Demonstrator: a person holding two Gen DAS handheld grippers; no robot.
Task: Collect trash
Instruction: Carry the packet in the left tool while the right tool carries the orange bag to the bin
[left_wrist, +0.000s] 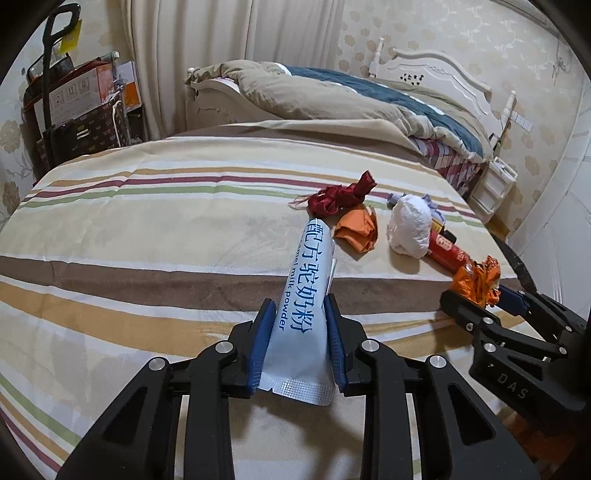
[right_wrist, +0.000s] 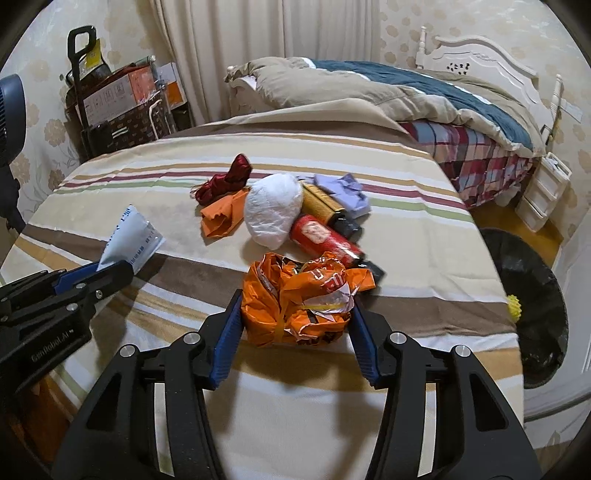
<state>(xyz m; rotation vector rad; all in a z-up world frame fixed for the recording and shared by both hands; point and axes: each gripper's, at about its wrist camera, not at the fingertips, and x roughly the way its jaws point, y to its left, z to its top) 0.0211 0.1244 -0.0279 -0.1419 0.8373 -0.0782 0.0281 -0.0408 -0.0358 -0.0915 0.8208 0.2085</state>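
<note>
My left gripper (left_wrist: 301, 306) is shut on a pale blue milk-powder sachet (left_wrist: 314, 258), which sticks up between its blue pads above the striped bedsheet (left_wrist: 147, 240). The right wrist view shows that gripper (right_wrist: 110, 267) and the sachet (right_wrist: 129, 236) at the left. My right gripper (right_wrist: 295, 299) is shut on a crumpled orange wrapper (right_wrist: 295, 314) resting on the sheet. Behind it lie a red can (right_wrist: 325, 240), a white wad (right_wrist: 271, 210), orange paper (right_wrist: 221, 218), a red cloth scrap (right_wrist: 225, 181), a gold-and-black tube (right_wrist: 325, 203) and lilac cloth (right_wrist: 343, 192).
A bin with a black liner (right_wrist: 528, 295) stands on the floor off the bed's right edge, with a yellow ball (right_wrist: 513, 304) inside. A second bed with a quilt (right_wrist: 369, 92) lies behind. White drawers (right_wrist: 543, 192) stand at the far right, boxes (right_wrist: 118, 96) at the far left.
</note>
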